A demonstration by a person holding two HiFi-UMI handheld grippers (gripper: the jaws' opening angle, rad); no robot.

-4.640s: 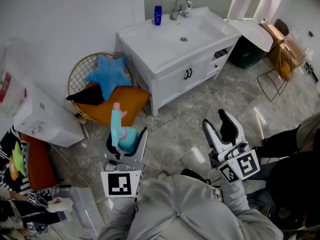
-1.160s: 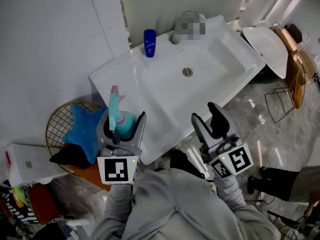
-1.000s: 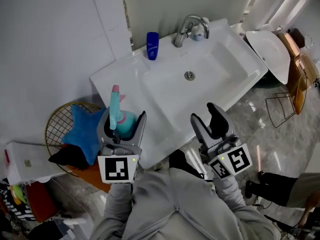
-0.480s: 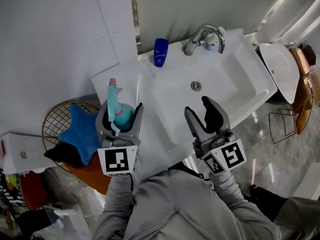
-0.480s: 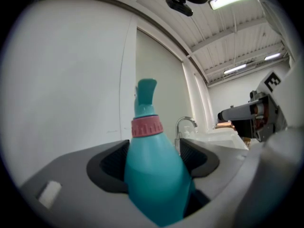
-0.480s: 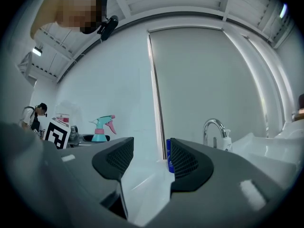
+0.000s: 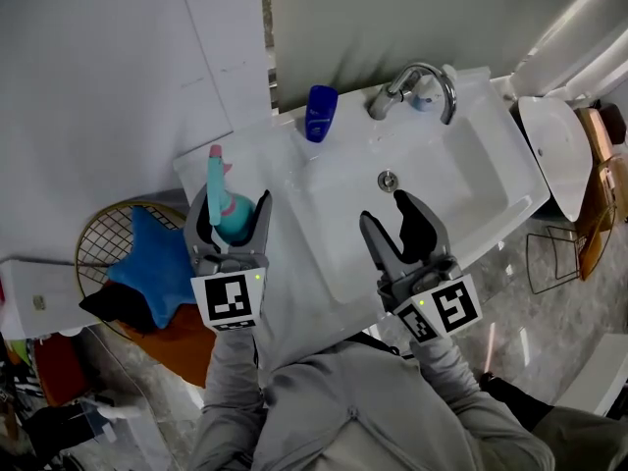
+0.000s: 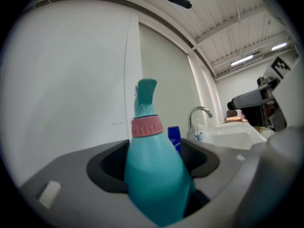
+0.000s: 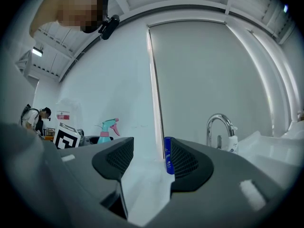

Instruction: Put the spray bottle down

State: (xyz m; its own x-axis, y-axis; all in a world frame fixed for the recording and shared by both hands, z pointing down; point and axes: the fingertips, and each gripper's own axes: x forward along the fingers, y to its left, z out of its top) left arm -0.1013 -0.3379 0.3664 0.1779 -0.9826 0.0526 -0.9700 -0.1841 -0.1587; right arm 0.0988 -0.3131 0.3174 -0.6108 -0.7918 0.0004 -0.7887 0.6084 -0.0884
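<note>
Nearest, grey sleeves [image 7: 343, 410] reaching forward, each ending in a cube with square markers.

On the left, left tool [image 7: 233, 207] clenched on a teal spray bottle [image 8: 154, 179], gripping its belly from both sides. Upright in that grip, with a pink collar and a teal spray head tipped in pink rising above the jaws. Held over the left end of a white worktop [image 7: 221, 170], near its front edge; impossible to tell whether touching the surface.

On the right, right tool [image 7: 389, 219] released, jaws apart and nothing between them, poised over the near side of the sink basin [image 7: 461, 184]. Well apart from the left tool.

Just past the right tool's tips, the round drain [image 7: 389, 179] in the basin floor.

Farther back, along the rear edge of the worktop, a blue bottle [image 7: 320, 113] standing upright, then to its right a curved chrome faucet [image 7: 417, 81].

Off to the left and lower down, beside the worktop, a round wire chair [image 7: 98, 243] carrying a blue star cushion [image 7: 157, 268].

Behind everything, a plain pale wall [image 7: 98, 67].
</note>
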